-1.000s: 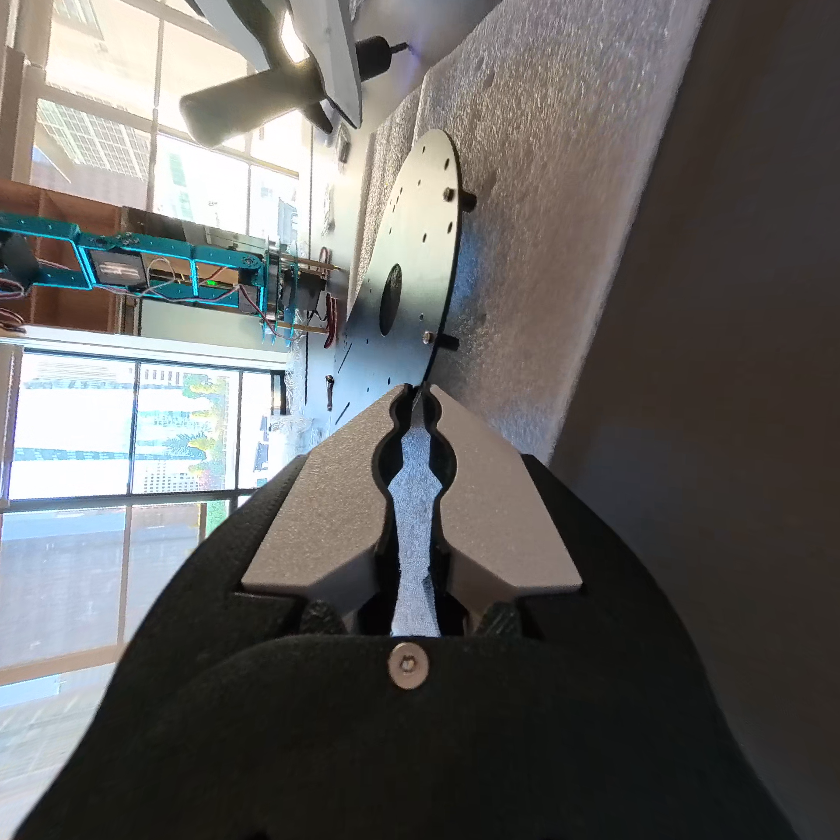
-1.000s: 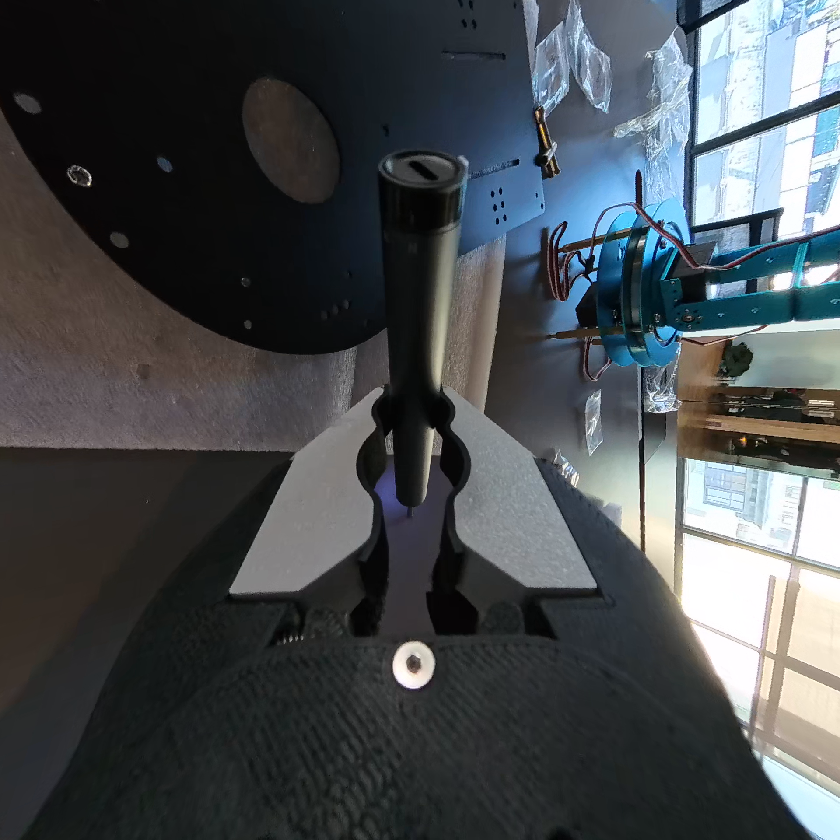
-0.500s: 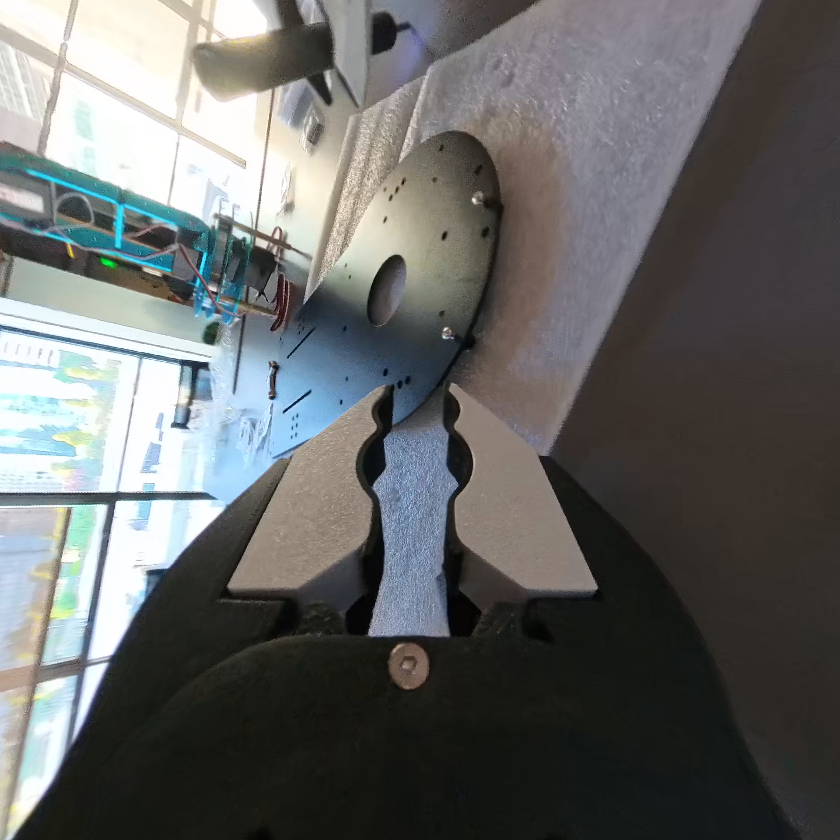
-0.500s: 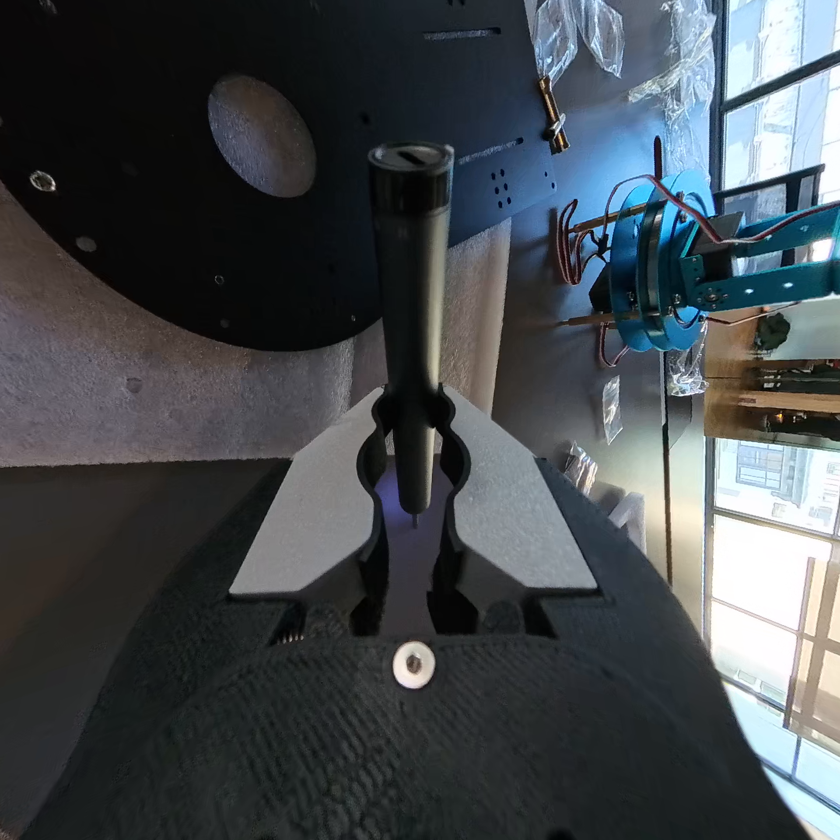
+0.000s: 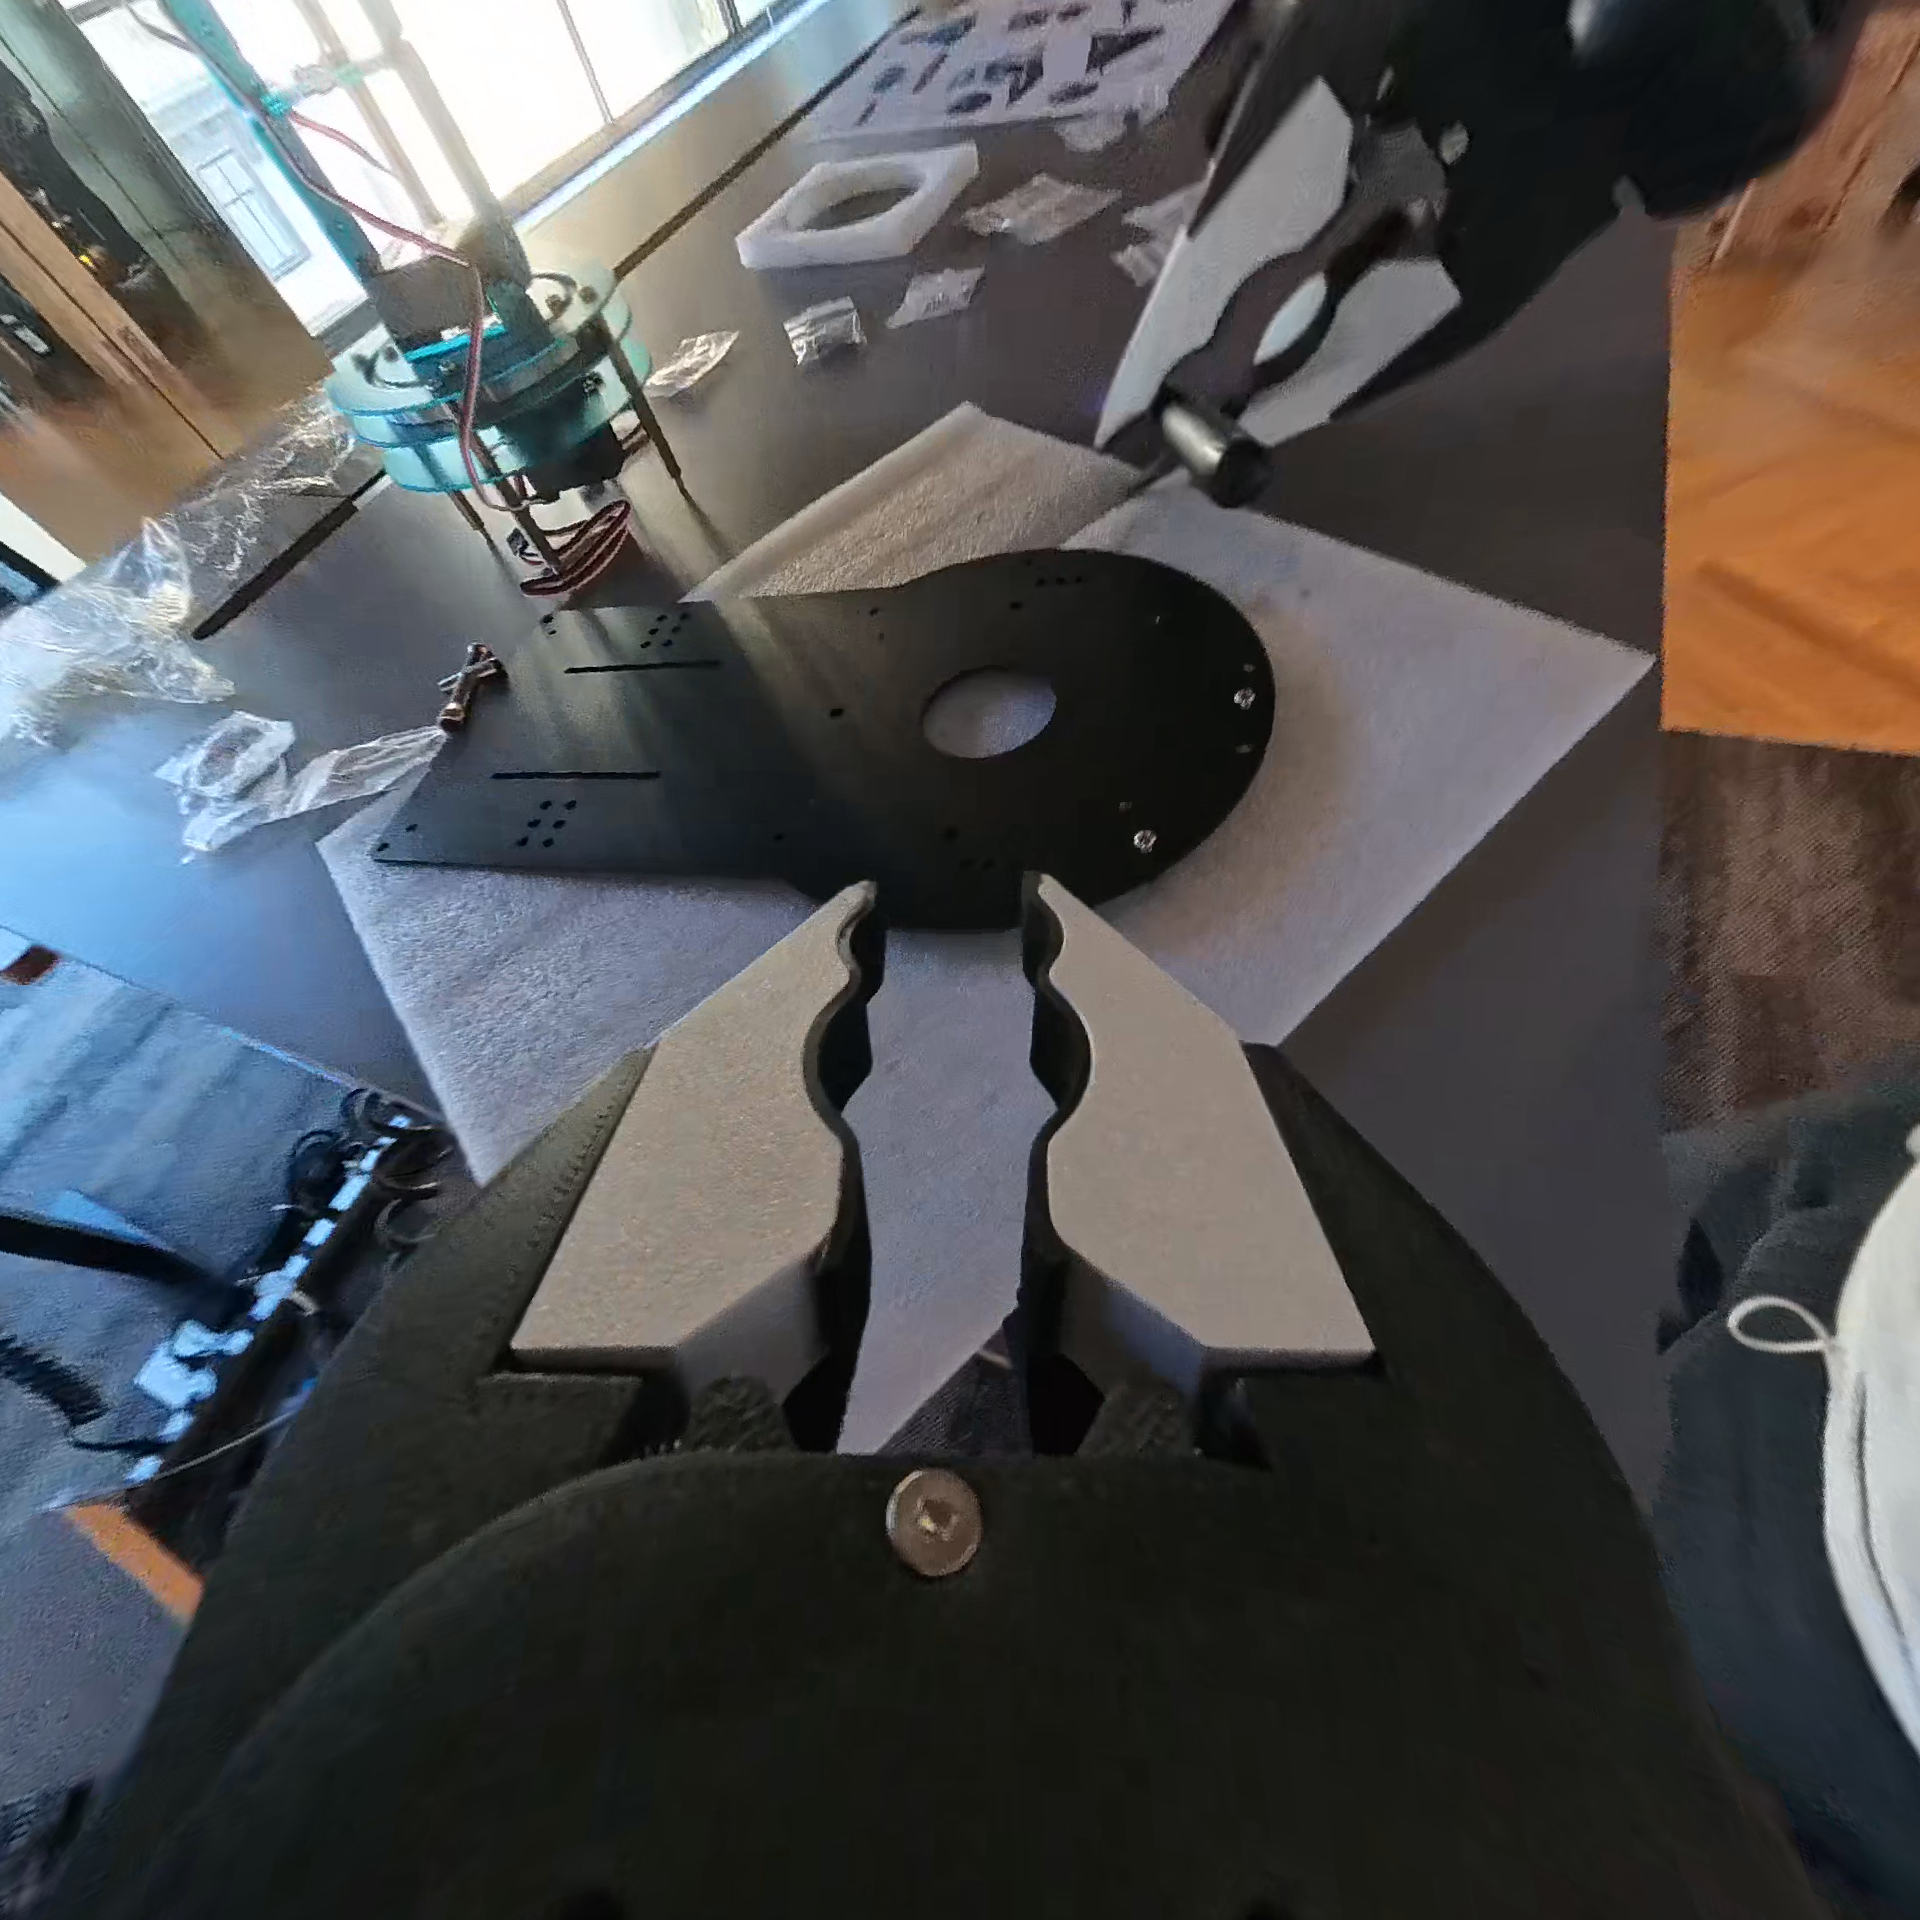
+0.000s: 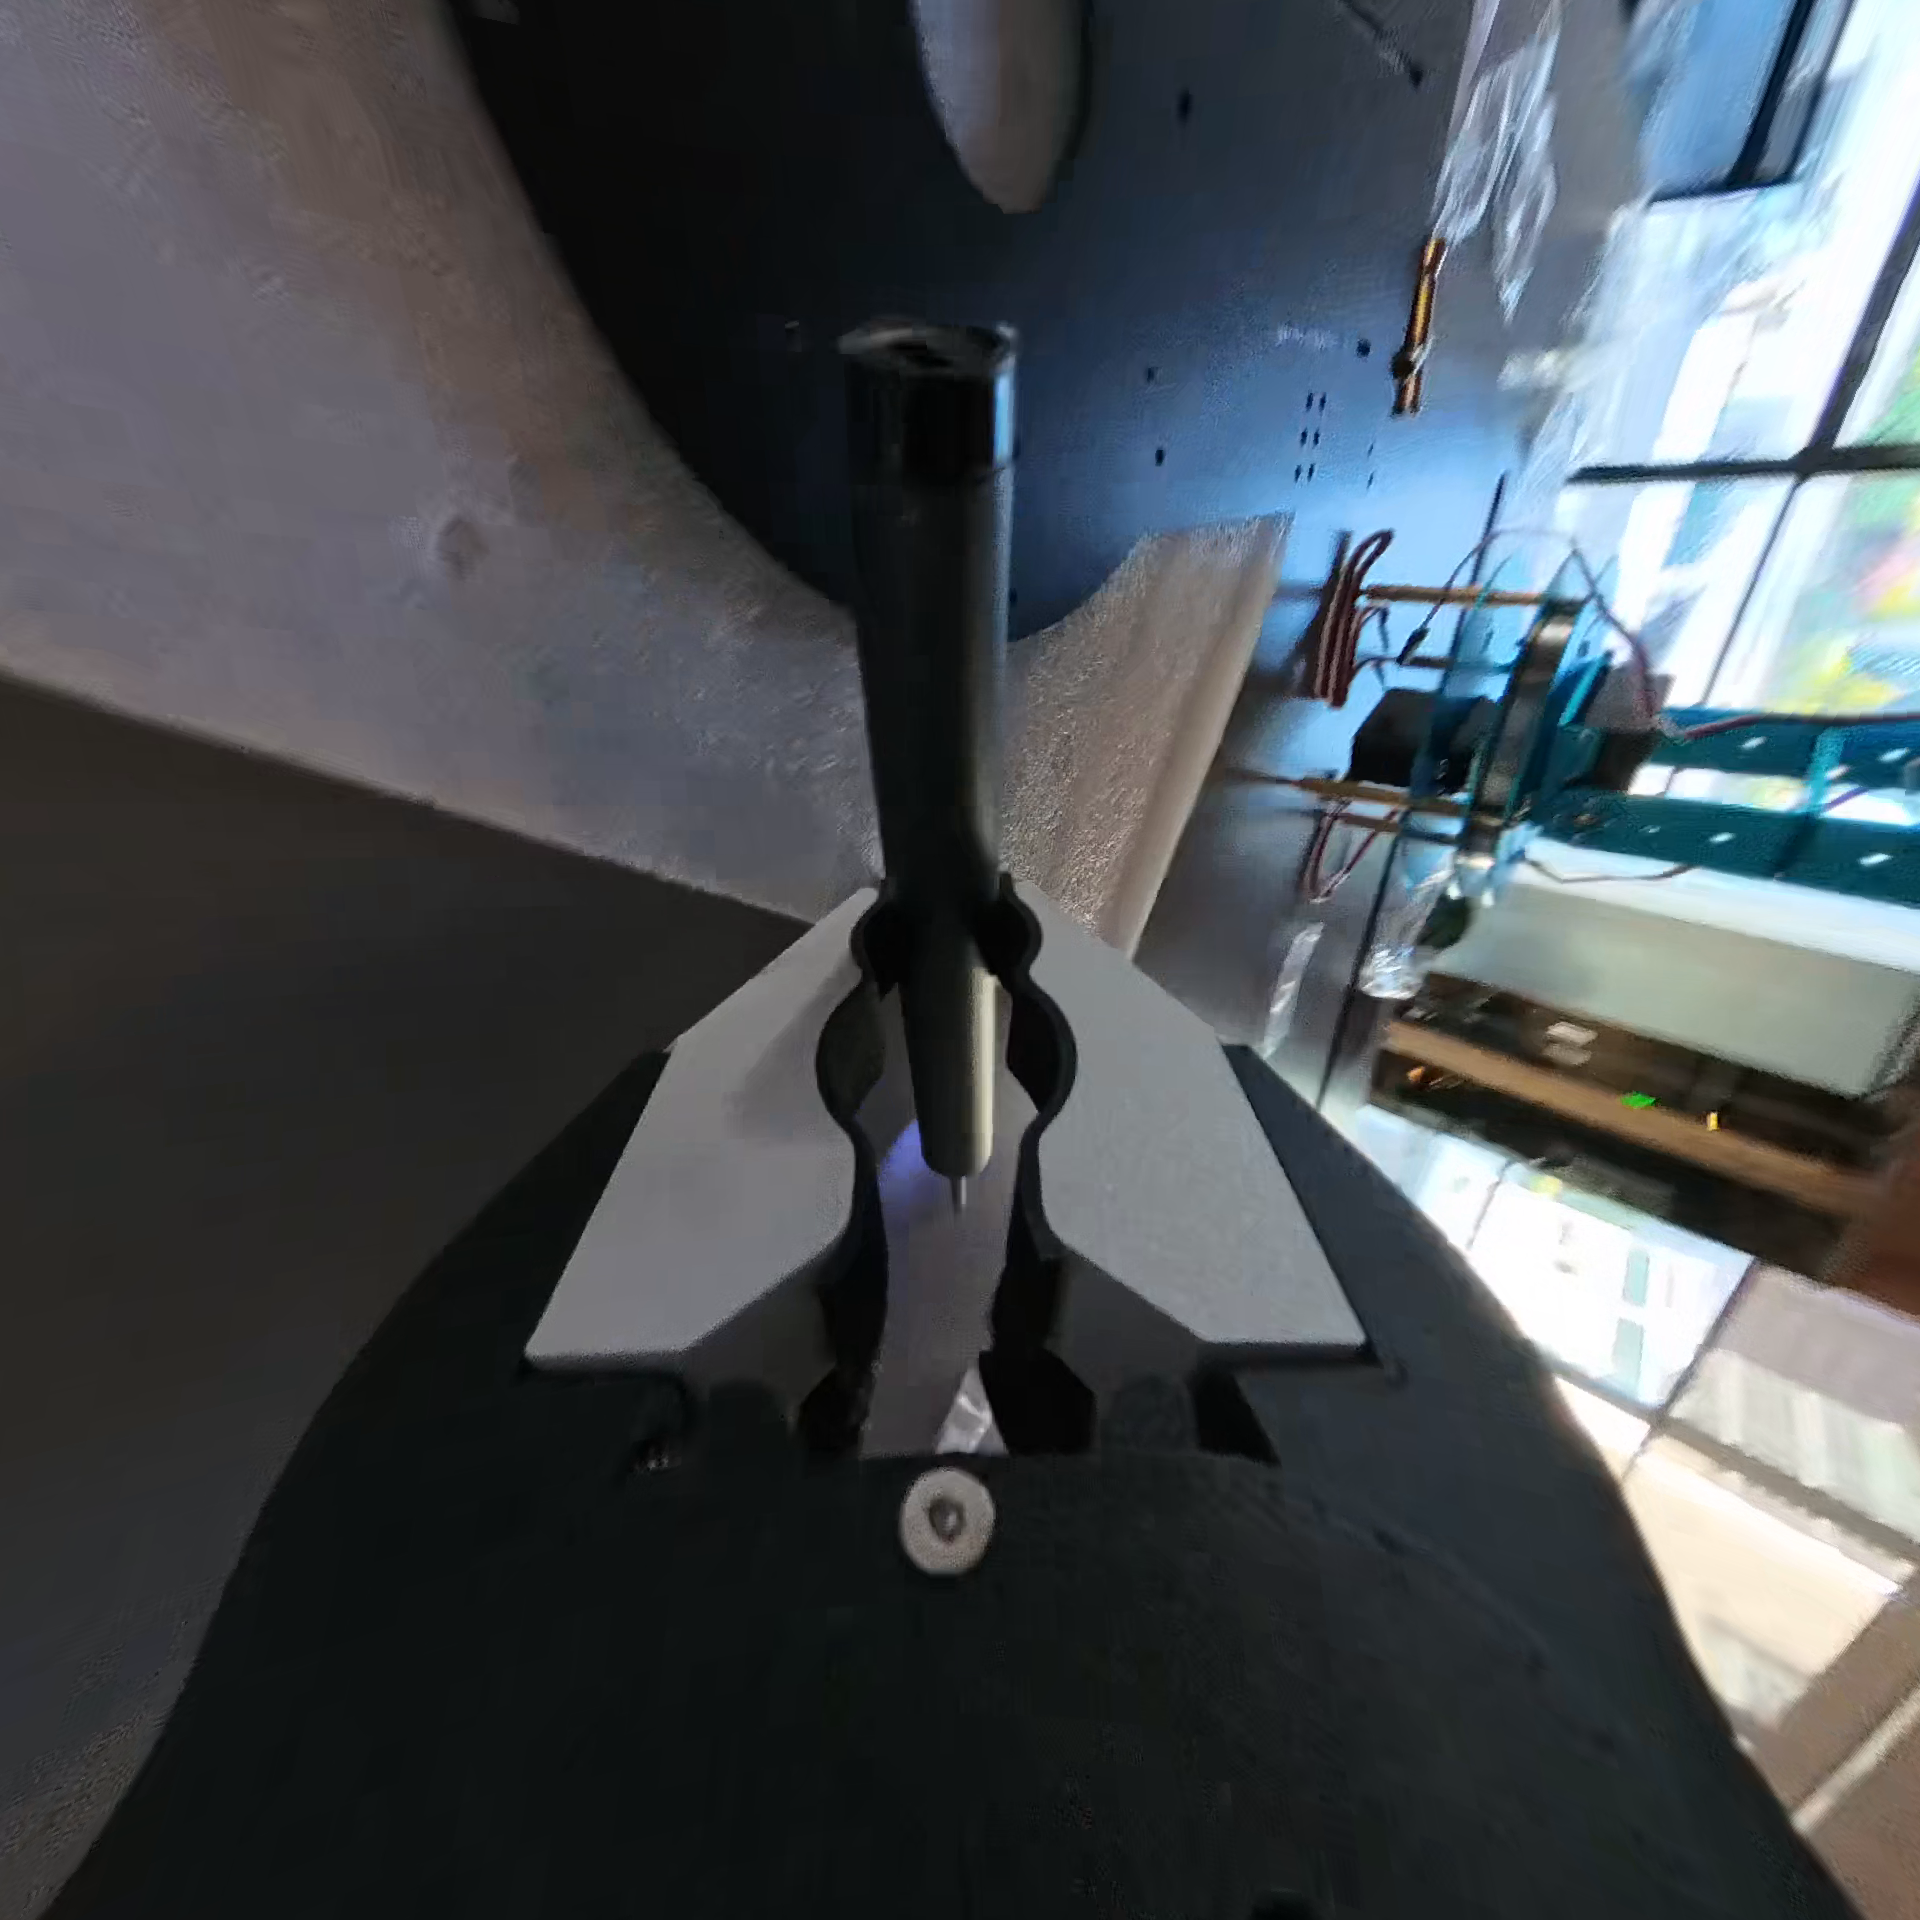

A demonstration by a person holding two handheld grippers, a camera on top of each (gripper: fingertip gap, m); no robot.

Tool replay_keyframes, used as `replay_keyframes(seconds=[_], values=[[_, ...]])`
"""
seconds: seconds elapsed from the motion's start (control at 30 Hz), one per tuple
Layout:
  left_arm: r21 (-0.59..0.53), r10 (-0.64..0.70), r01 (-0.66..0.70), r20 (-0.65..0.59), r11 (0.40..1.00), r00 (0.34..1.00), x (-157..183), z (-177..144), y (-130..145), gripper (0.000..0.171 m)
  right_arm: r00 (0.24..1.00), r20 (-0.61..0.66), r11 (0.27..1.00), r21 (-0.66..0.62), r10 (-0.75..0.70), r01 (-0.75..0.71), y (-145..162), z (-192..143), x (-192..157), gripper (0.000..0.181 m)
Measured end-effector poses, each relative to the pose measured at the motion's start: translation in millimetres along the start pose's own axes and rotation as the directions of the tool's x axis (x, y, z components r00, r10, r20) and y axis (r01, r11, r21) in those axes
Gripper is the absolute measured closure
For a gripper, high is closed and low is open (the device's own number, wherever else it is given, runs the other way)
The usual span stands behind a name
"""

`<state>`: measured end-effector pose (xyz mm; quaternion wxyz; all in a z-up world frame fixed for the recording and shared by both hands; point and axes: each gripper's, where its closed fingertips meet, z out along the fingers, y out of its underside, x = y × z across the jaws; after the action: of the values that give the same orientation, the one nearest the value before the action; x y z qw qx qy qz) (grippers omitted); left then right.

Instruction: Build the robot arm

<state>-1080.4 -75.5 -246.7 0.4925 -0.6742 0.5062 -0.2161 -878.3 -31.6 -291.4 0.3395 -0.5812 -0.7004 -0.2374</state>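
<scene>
both my grippers are in view. my left gripper [image 5: 948, 906] stands with its jaws parted and nothing between them, just short of the rounded edge of the black plate [image 5: 935, 727], not touching it. that plate lies flat on a white foam sheet [image 5: 1403, 748] on the dark table [image 5: 1475, 1091]. my right gripper [image 6: 940, 914] is clamped around a slim black screwdriver [image 6: 930, 623], its fine tip pointing back at the camera.
</scene>
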Motion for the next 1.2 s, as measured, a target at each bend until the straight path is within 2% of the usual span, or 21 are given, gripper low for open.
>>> replay_keyframes(seconds=[0.17,0.27,0.33,0.4,0.5,0.63,0.73,0.83,0.97,1.03,1.2], values=[[0.073,-0.059,0.063,-0.066,0.995,0.996,19,6,-16,0.15,0.983,-0.08,0.985,0.051,-0.163,0.167,20,-11,-9,0.165],[0.096,-0.08,0.088,-0.084,0.991,0.993,36,22,-44,0.149,0.976,-0.059,0.971,0.103,-0.209,0.214,37,-14,-13,0.165],[0.11,-0.095,0.107,-0.105,0.988,0.99,57,44,-75,0.149,0.967,-0.047,0.959,0.125,-0.251,0.255,43,-16,-15,0.165],[0.069,-0.14,0.15,-0.127,0.986,0.982,84,78,-101,0.145,0.949,-0.058,0.936,0.155,-0.309,0.315,45,-18,-16,0.165],[-0.027,-0.203,0.201,-0.078,0.979,0.976,115,134,-116,0.145,0.915,-0.086,0.896,0.187,-0.395,0.404,45,-20,-18,0.165],[-0.095,-0.37,0.374,0.055,0.922,0.927,137,177,-115,0.145,0.873,-0.148,0.853,0.192,-0.464,0.486,44,-21,-19,0.165],[-0.058,-0.504,0.515,0.144,0.855,0.852,135,186,-119,0.144,0.878,-0.152,0.862,0.174,-0.453,0.475,44,-21,-18,0.166],[-0.078,-0.608,0.629,0.186,0.774,0.772,132,193,-115,0.142,0.881,-0.159,0.864,0.179,-0.446,0.47,40,-18,-16,0.164],[-0.231,-0.593,0.654,0.284,0.72,0.753,124,199,-85,0.136,0.891,-0.208,0.869,0.216,-0.403,0.444,30,-15,-13,0.165],[-0.295,-0.607,0.661,0.262,0.69,0.75,127,203,-76,0.154,0.91,-0.214,0.875,0.268,-0.354,0.404,26,-15,-13,0.165],[-0.349,-0.645,0.699,0.275,0.624,0.713,122,207,-69,0.156,0.93,-0.229,0.85,0.385,-0.289,0.359,27,-13,-10,0.165]])
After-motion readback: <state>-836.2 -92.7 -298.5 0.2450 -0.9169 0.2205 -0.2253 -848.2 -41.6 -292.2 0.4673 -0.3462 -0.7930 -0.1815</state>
